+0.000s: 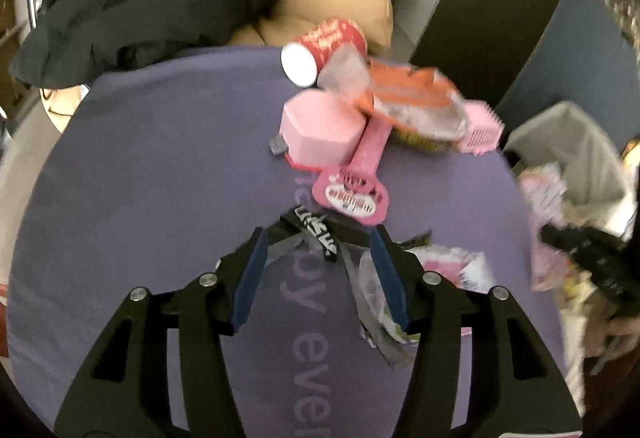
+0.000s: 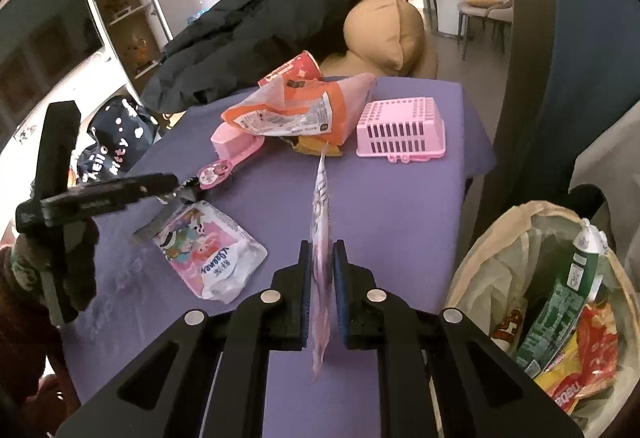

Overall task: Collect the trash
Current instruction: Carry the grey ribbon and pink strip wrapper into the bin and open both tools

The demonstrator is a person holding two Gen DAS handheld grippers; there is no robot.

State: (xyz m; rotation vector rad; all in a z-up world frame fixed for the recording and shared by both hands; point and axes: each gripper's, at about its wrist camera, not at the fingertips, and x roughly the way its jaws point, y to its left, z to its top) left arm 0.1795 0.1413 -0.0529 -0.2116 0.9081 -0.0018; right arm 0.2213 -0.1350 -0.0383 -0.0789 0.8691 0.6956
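Observation:
My right gripper (image 2: 322, 270) is shut on a thin pink-and-white wrapper (image 2: 322, 222), held edge-on above the purple table (image 2: 400, 206). My left gripper (image 1: 316, 258) is open, its fingers on either side of a black and silver wrapper (image 1: 320, 238) on the table; it also shows in the right wrist view (image 2: 176, 194). A pink and white packet (image 2: 208, 254) lies beside it (image 1: 452, 270). An orange and white bag (image 2: 288, 114) and a red paper cup (image 2: 292, 72) lie further back. The lined trash basket (image 2: 500, 238) with several wrappers stands at the table's right edge.
A pink perforated basket (image 2: 400, 130), a pink box (image 1: 320, 130) and a pink handled toy (image 1: 360, 174) sit on the table. A black coat (image 2: 260, 34) lies over a tan armchair (image 2: 384, 34) behind. A Hello Kitty bag (image 2: 116, 142) is at the left.

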